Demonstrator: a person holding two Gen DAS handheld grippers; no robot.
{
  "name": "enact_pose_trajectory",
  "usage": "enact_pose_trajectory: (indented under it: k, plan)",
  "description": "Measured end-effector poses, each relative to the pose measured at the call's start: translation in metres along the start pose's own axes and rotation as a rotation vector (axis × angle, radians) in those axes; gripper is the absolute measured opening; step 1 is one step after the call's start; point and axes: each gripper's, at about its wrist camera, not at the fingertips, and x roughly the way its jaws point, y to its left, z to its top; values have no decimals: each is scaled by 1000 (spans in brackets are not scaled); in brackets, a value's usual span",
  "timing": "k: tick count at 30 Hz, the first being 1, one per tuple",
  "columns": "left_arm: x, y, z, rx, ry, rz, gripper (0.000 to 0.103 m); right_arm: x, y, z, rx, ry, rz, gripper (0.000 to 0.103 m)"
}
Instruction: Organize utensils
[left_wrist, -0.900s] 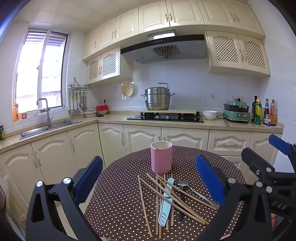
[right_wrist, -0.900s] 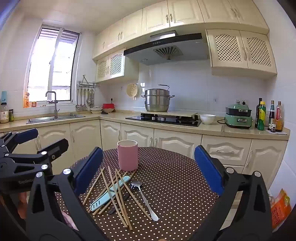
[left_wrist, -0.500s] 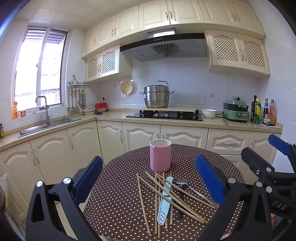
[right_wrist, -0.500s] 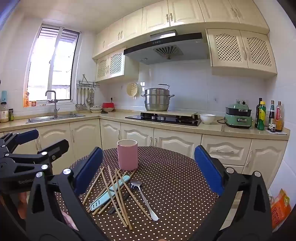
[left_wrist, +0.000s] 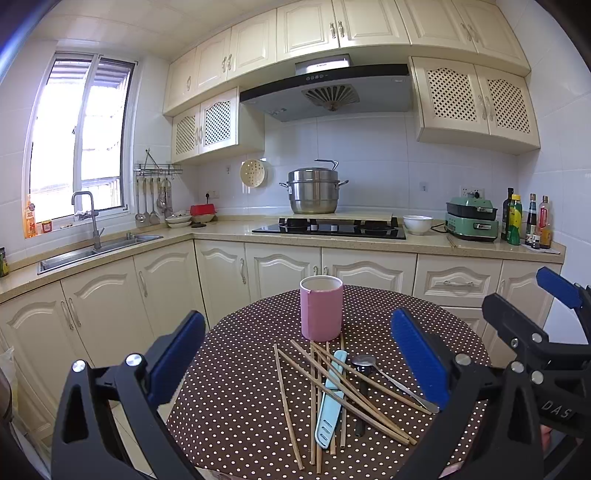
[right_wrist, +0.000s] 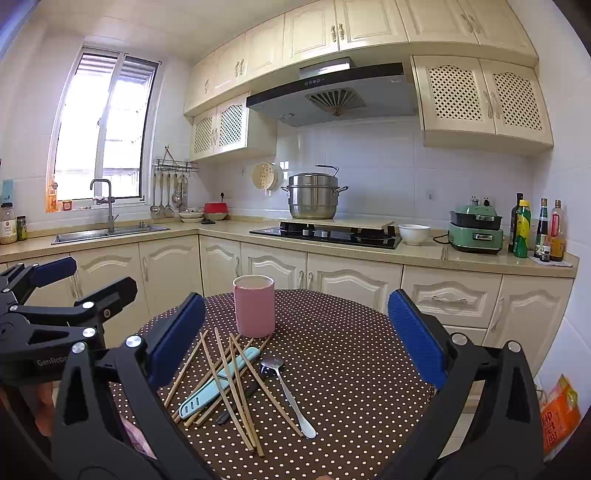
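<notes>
A pink cup (left_wrist: 320, 308) (right_wrist: 254, 305) stands upright on a round brown dotted table (left_wrist: 236, 387) (right_wrist: 354, 369). In front of it lies a heap of several wooden chopsticks (left_wrist: 286, 395) (right_wrist: 225, 384), a light blue sheathed utensil (left_wrist: 331, 400) (right_wrist: 218, 384), a metal spoon (left_wrist: 391, 380) (right_wrist: 288, 391) and a dark utensil partly hidden beneath. My left gripper (left_wrist: 299, 358) is open and empty, hovering above the heap. My right gripper (right_wrist: 295, 343) is open and empty, just right of it. Each shows in the other's view (left_wrist: 546, 325) (right_wrist: 70, 295).
Kitchen cabinets and a counter run behind the table, with a sink (right_wrist: 107, 232), a hob with a steel pot (right_wrist: 314, 199), a white bowl (right_wrist: 413, 233), a green appliance (right_wrist: 476, 230) and bottles (right_wrist: 522, 229). An orange bag (right_wrist: 559, 417) lies on the floor at right.
The left wrist view has shifted slightly, so the cup and heap sit a little higher in frame. The right gripper has barely moved. Nothing was taken hold of.
</notes>
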Motion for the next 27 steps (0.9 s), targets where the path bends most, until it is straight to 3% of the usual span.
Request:
enact_pose_trajectory:
  k: [27]
  plan:
    - [-1, 4, -1, 2, 7, 4, 99, -1, -1, -6, 3, 7, 0, 97]
